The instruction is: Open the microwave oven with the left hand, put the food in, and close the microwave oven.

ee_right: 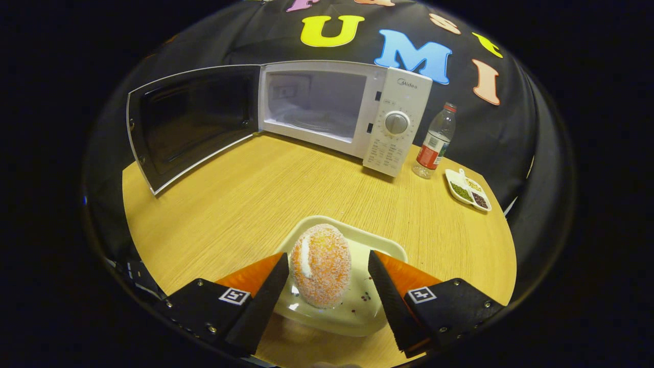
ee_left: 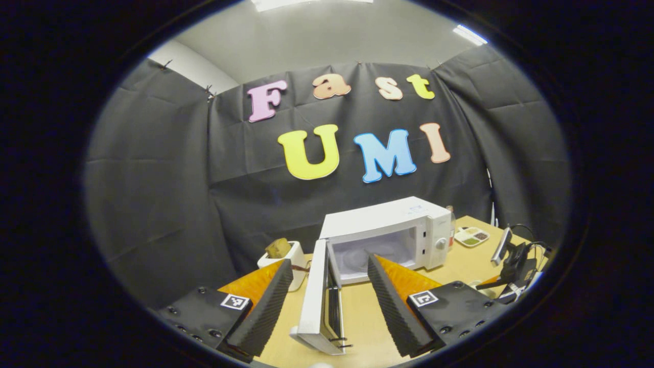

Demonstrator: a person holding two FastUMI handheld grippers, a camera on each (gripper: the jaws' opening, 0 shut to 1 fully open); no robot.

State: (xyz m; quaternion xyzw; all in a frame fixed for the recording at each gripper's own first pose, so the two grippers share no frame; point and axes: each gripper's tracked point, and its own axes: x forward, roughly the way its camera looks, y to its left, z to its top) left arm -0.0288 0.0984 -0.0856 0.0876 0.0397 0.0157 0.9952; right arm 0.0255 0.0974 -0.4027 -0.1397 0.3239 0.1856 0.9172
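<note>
While microwave (ee_right: 327, 110) door (ee_right: 191, 120) gapes, both claws released; right claw (ee_right: 327, 278) straddles pastry (ee_right: 321, 266).

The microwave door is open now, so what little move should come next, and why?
Probably the right gripper should close on the sugared bun. Its fingers stand open on either side of the bun, which sits on the plate, and the microwave cavity looks bare with its door swung wide.

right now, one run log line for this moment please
white microwave oven: door open, cavity bare | sugared orange pastry on pale plate, between open right hand-held gripper fingers | left hand-held gripper open, straddling door edge
</note>
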